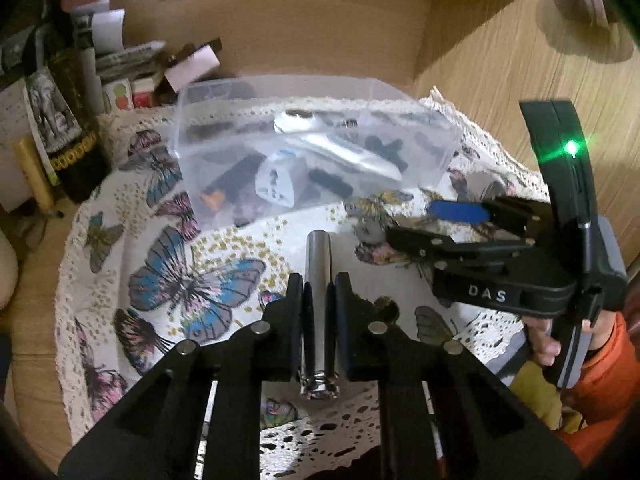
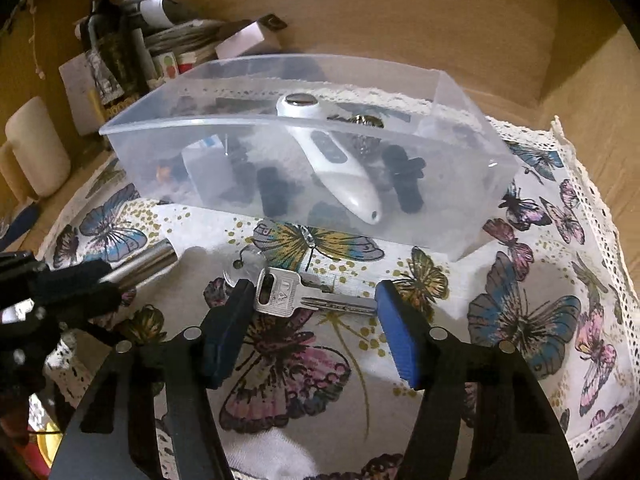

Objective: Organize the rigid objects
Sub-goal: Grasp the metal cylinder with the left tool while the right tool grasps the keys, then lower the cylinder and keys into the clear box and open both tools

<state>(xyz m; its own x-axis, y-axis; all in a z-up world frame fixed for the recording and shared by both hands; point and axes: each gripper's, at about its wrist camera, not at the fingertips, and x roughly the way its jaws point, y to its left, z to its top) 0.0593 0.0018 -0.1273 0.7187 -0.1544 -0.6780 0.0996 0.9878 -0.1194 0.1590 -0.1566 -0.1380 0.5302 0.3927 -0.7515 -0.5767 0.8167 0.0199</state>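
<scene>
**Metal rod clamped at left, key between spread fingers at right**

Far left, beyond the cloth: dark bottle (image 2: 105, 20) with a label too blurred to read, a pale candle (image 2: 38, 146), stacked boxes (image 1: 132, 92), one bearing a red and green fruit print.

On the butterfly tablecloth (image 2: 528, 320): left gripper (image 1: 319, 312) closed narrow on a metal rod (image 1: 318, 276), gripped along the shaft, flanged end toward the camera, plain end pointing at the bin.

Behind, centre: clear plastic bin (image 2: 256, 124) resting on the cloth, holding a white handheld device (image 2: 344, 168), a grey travel adapter (image 1: 280, 180), several black parts and an orange-tipped piece (image 1: 212, 198).

In front of the bin: silver key (image 2: 296, 294) lying flat on the cloth, stamped marks on the head not clearly legible, a small ring attached at its left.

Right gripper (image 2: 316, 320) spread wide, blue pads (image 2: 400, 336) either side of the key, left pad touching or just beside the key's head, right pad just beside its tip.

On the right gripper's body, seen from the left wrist: white letters "DAS" (image 1: 487, 293) and a green light (image 1: 571, 148).
</scene>
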